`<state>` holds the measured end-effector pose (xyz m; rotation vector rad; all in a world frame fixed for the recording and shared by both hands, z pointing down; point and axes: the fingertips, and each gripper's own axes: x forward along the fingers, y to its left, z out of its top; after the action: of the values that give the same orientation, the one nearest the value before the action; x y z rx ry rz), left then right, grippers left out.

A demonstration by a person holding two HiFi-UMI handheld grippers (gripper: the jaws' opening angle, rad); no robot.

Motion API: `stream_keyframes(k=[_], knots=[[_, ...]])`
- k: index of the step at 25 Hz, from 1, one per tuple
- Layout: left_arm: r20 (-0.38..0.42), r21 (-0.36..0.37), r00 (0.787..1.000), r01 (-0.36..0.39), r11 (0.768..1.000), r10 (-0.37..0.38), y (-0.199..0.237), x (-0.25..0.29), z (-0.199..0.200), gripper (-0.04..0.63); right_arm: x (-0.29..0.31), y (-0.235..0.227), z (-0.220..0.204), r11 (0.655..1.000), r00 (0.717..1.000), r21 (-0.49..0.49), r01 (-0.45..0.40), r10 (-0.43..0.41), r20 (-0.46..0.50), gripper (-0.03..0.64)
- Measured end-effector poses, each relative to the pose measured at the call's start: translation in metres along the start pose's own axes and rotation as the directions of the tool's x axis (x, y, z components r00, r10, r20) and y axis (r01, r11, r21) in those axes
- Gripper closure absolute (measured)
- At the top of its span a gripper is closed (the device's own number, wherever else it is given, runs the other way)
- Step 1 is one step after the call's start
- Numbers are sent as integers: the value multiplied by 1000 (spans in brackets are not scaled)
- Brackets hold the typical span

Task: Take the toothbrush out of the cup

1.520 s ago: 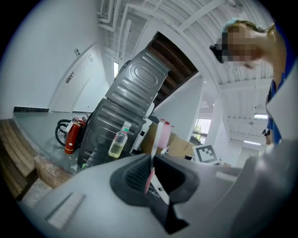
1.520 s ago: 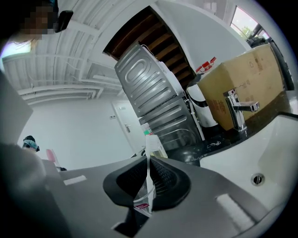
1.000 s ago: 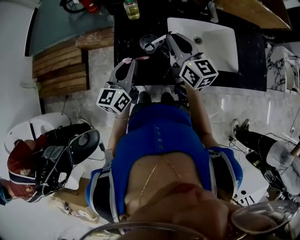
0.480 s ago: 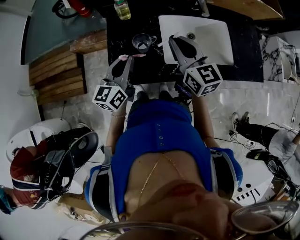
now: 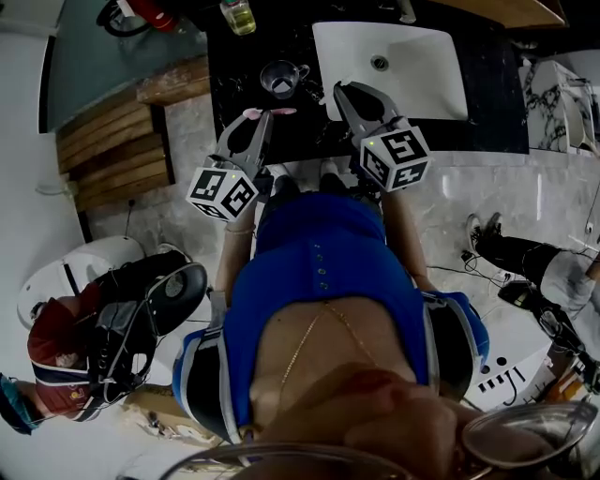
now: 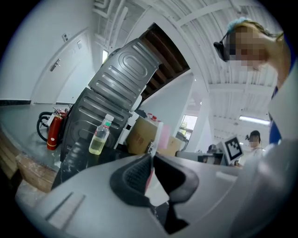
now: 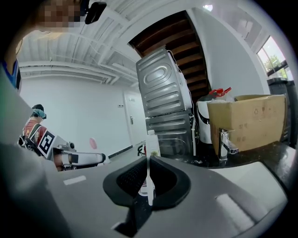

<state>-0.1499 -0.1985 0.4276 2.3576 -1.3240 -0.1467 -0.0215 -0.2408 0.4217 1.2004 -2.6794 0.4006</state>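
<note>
A pink toothbrush (image 5: 269, 112) lies crosswise in my left gripper (image 5: 256, 120), which is shut on it above the front of the black counter (image 5: 246, 66). In the left gripper view the brush (image 6: 159, 134) sticks up between the closed jaws of that gripper (image 6: 151, 160). The small dark cup (image 5: 281, 78) with a handle stands on the counter beyond, with no brush in it. My right gripper (image 5: 341, 92) is shut with nothing in it, right of the cup and apart from it, at the sink's front corner. The right gripper view shows its jaws (image 7: 148, 165) pressed together.
A white sink (image 5: 412, 70) is set into the counter on the right, with a faucet (image 7: 225, 141). A bottle of yellow liquid (image 5: 237, 16) stands at the back left. A red fire extinguisher (image 5: 150, 11) and wooden planks (image 5: 117, 131) are left of the counter. Another person (image 5: 66, 347) is at the lower left.
Both grippers have drawn back from the cup toward the counter's front edge. The right gripper, which was beside the cup, now stands clear of it. The left still holds the toothbrush.
</note>
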Motion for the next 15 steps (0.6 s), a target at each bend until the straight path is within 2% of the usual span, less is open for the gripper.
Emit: stream_keyframes(k=[3,15], knots=[[-6,-32,1000,9,999,-9,0,1,-3,571,0,1,-3,1000,1000,-9,3,-3,-10,597],[-24,-59,999,33,998,-35,-4,5,-13,571,1,3,-8,1000,1000,1,-5,5,-7,597]])
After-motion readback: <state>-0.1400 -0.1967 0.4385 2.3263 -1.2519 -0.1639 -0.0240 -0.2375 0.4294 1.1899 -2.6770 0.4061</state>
